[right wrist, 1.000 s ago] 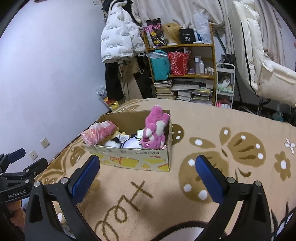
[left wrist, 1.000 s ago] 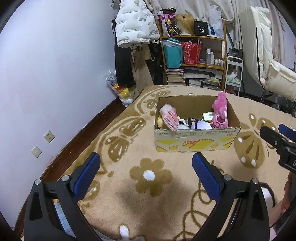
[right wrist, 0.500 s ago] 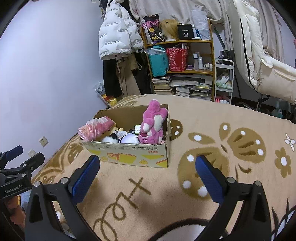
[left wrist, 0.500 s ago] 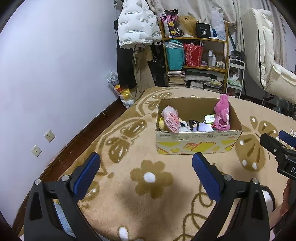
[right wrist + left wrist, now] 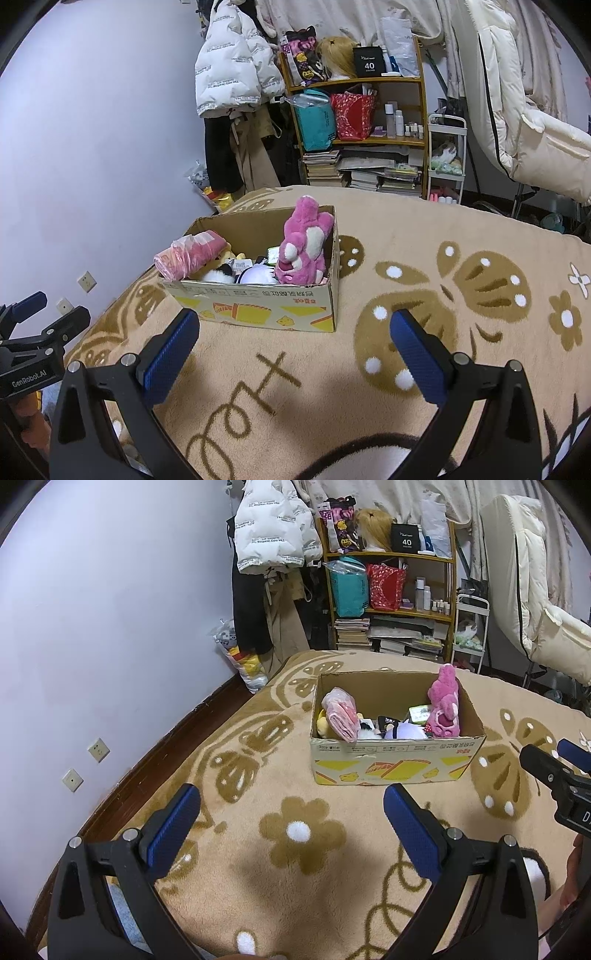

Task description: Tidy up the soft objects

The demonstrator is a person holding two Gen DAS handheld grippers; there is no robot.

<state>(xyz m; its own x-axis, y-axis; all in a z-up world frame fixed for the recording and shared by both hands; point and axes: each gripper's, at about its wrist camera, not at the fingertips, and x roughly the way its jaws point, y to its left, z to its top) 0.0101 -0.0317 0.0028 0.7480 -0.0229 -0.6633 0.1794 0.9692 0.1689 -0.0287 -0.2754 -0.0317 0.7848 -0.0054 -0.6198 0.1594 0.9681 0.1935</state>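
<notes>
A cardboard box (image 5: 395, 764) (image 5: 258, 306) stands on a beige patterned blanket. It holds a pink plush bear (image 5: 445, 701) (image 5: 304, 240) standing upright at its right end, a pink bundle in clear plastic (image 5: 340, 714) (image 5: 188, 253) at its left end, and several small plush toys between them. My left gripper (image 5: 291, 823) is open and empty, short of the box. My right gripper (image 5: 293, 343) is open and empty, in front of the box's right end. Each gripper shows at the edge of the other's view.
The blanket (image 5: 295, 849) (image 5: 461, 277) covers a bed against a lilac wall on the left. Behind it stand a wooden shelf (image 5: 391, 602) with bags and books, hanging coats (image 5: 273, 535), a small white cart (image 5: 471, 627) and a cream quilt (image 5: 524, 110) at right.
Both views have tilted up and drawn back slightly, so the box sits a little farther and lower in frame. Both grippers stay open and empty.
</notes>
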